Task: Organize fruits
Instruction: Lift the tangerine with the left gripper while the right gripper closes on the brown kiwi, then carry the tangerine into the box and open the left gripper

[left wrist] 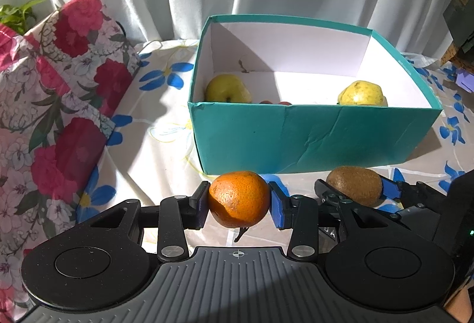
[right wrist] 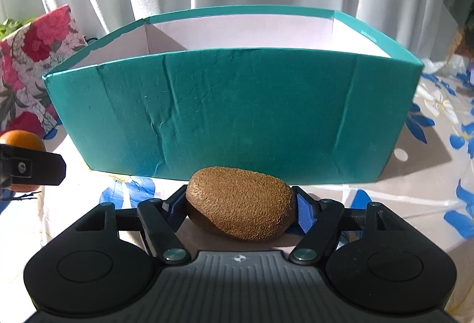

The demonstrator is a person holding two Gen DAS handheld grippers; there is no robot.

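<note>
Right wrist: kiwi (right wrist: 241, 201) crosswise, probably gripped.

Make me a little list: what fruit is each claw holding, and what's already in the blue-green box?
left claw: shut on the orange
right claw: pads against both ends of the kiwi
box: teal outside, white inside, open top
in the box: two yellow-green fruits, plus something red mostly hidden by the wall
where the held fruits are: in front of the box

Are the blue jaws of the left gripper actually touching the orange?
Touching. The left wrist view shows the left gripper with both blue jaws pressed flat against the sides of the orange, no gap visible.
</note>
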